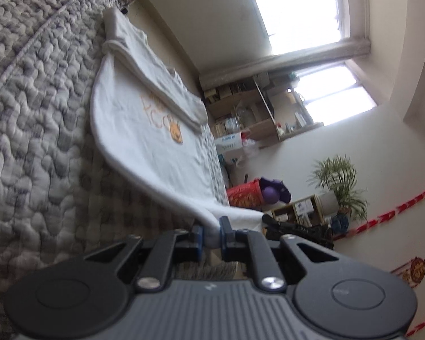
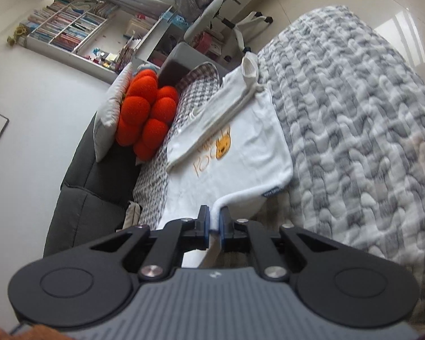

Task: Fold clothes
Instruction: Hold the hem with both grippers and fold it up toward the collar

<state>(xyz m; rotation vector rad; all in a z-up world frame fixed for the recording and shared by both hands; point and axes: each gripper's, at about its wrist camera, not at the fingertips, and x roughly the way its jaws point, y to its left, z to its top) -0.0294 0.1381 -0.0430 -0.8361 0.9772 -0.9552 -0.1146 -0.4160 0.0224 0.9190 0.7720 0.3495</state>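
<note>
Both jaws pinch the hem of a white T-shirt (image 1: 133, 130): left gripper (image 1: 211, 233) and right gripper (image 2: 214, 217) each clamp a corner. It lies on the grey quilted bedspread (image 2: 354, 130), sleeve folded across its orange bear print (image 2: 223, 148).

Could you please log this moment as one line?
left gripper: shut on white shirt hem | right gripper: shut on hem | shirt: on quilt

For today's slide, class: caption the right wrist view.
Right claw pinches the hem of a white T-shirt on a grey quilted bed.
</note>
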